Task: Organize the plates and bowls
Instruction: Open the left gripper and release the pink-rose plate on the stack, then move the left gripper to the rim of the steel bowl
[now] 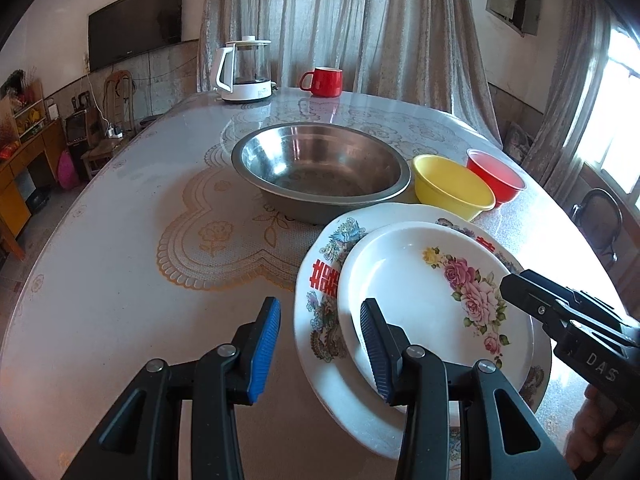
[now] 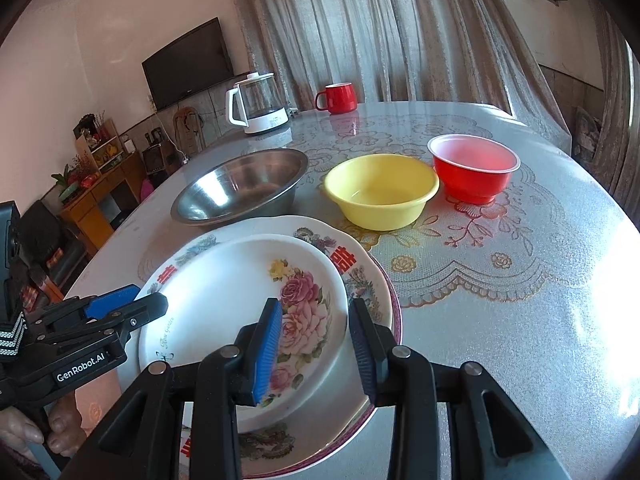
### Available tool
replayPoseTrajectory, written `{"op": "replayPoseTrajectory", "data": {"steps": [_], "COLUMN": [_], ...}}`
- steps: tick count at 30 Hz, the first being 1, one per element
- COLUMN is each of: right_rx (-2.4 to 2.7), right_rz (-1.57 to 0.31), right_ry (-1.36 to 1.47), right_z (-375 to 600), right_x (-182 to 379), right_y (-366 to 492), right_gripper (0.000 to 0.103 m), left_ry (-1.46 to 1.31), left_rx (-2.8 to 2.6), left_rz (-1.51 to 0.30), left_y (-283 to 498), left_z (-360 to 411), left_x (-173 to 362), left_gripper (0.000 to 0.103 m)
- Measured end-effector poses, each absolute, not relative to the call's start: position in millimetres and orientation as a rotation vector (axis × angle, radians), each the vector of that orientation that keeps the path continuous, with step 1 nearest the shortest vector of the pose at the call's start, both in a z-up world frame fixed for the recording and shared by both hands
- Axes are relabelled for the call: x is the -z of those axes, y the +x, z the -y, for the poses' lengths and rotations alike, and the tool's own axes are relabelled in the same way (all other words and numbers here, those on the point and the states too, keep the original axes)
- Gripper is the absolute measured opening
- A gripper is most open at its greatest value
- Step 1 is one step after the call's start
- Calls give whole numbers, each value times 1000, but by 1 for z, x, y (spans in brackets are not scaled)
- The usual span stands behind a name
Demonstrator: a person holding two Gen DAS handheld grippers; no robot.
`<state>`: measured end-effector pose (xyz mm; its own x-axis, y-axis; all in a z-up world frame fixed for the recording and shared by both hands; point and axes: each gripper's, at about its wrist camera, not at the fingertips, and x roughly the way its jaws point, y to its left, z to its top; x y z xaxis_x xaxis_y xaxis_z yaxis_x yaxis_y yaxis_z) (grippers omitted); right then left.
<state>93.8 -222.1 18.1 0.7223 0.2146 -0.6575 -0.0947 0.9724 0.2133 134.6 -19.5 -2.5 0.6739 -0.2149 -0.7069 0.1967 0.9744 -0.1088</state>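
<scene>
A small white plate with pink roses (image 1: pixel 400 272) (image 2: pixel 224 280) lies in a larger plate with red characters (image 1: pixel 316 280) (image 2: pixel 360 276). My left gripper (image 1: pixel 320 308) (image 2: pixel 148 300) straddles the left rims of both plates, its pads clear of them. My right gripper (image 2: pixel 316 306) (image 1: pixel 508 286) has closed across the rose plate's right rim, one pad inside and one against the outer edge. Behind the plates stand a steel bowl (image 1: pixel 320 168) (image 2: pixel 240 184), a yellow bowl (image 1: pixel 452 184) (image 2: pixel 380 192) and a red bowl (image 1: pixel 496 176) (image 2: pixel 472 168).
A white kettle (image 1: pixel 244 72) and a red mug (image 1: pixel 322 82) stand at the far side of the round table (image 1: pixel 120 280). A person's hand (image 2: pixel 24 436) holds the left gripper's handle. Curtains hang beyond the table, and furniture stands to the left.
</scene>
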Motion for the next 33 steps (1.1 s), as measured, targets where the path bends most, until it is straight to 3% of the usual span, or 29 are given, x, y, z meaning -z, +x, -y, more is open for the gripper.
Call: {"op": "replayPoseTrajectory", "data": {"steps": [33], "right_rx": [-332], "right_rz": [-846], "right_ry": [304], "right_z": [197], "right_x": [-24], "right_y": [156], "right_gripper": [35], "left_ry": [-165], "left_rx": [136], "left_rz": [-835], "left_y": [171], "left_z": [-32], "left_x": [-2], "left_gripper": [44]}}
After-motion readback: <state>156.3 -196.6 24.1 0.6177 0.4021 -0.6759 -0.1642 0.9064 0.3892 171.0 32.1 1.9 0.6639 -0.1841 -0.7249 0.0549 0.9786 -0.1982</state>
